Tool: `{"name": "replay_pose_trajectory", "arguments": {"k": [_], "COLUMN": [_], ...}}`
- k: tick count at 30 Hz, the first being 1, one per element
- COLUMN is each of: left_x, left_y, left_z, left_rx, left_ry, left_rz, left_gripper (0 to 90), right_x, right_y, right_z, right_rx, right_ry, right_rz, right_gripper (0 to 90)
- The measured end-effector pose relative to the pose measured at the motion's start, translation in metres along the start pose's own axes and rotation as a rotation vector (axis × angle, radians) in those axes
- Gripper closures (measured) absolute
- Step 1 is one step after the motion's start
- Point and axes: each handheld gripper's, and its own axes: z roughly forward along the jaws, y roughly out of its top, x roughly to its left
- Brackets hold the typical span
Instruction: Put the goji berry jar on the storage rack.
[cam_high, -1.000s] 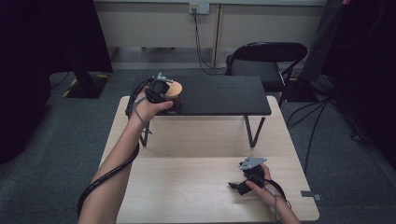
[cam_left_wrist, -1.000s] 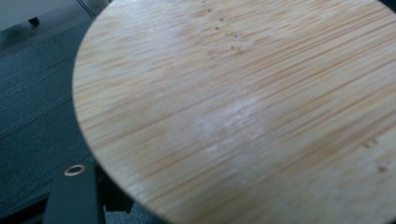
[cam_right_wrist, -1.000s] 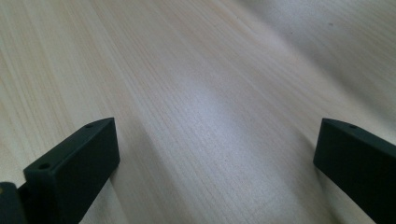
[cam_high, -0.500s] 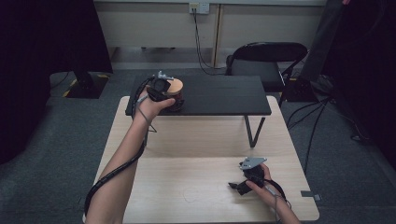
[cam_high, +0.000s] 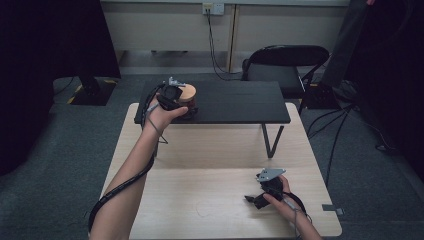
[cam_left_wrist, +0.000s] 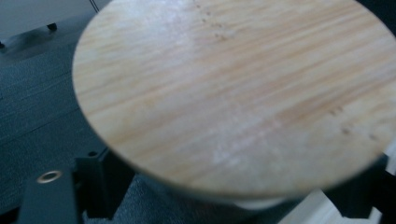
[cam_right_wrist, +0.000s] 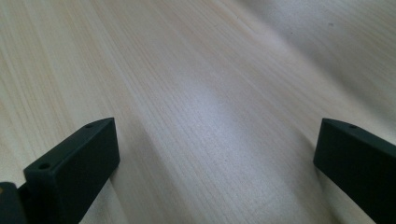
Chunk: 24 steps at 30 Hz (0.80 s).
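Nearest to me, my right hand-held gripper (cam_high: 259, 196) rests low over the pale wooden desk (cam_high: 210, 155), near its front right corner. In the right gripper view its two black jaws stand far apart, with bare wood grain between them: this hand-held gripper is released and holds nothing. A cable trails from it along my wrist, and a grey three-cornered plate sits on top.

Farther out, my left forearm (cam_high: 131, 175) reaches forward along the left side of the desk, with a black cable looped around it. My left hand-held gripper (cam_high: 176, 100) is at the left end of the black shelf (cam_high: 235, 102), a low black riser standing on metal legs across the far part of the desk.

There it meets the wooden disc (cam_high: 188, 93), a round pale lid on a dark, reddish body that sits on the shelf near the left end. In the left gripper view the wooden disc (cam_left_wrist: 233, 93) lies close above the jaws, whose black tips show to either side beneath its rim. The jaws have just been opening, with the disc between them; the tips appear clear of the rim, so the grip reads as released.

Beyond the shelf stand a black chair (cam_high: 285, 67) and a wall socket (cam_high: 213, 8).
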Motion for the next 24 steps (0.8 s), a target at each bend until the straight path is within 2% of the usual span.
{"name": "replay_pose_trajectory", "arguments": {"k": [4,5,8,15,20,24], "left_x": [-0.002,-0.001,-0.002,0.001,0.0,-0.001], "left_y": [-0.006,-0.008,-0.013,-0.032,-0.052,-0.069], "left_z": [-0.006,-0.009,-0.016,-0.03,-0.04,-0.046], "left_rx": [-0.017,-0.021,-0.024,-0.017,-0.033,-0.035], "left_ry": [-0.003,-0.003,-0.003,-0.042,-0.075,-0.104], "left_rz": [-0.01,-0.002,0.011,0.055,0.059,0.081], "left_gripper": [2.9,0.7,0.8,0.8,0.9,0.9], "right_x": [0.0,0.0,-0.001,-0.001,-0.001,-0.001], "right_y": [0.0,0.0,0.0,0.0,0.0,0.0], "right_z": [0.0,0.0,0.0,0.0,0.0,0.0], "right_rx": [0.0,0.0,0.0,-0.001,-0.001,0.001], "right_ry": [0.0,0.001,0.002,0.004,0.003,0.004], "right_rz": [0.0,0.0,-0.002,-0.005,-0.006,-0.005], "right_gripper": [0.0,0.0,0.0,0.0,0.0,0.0]}}
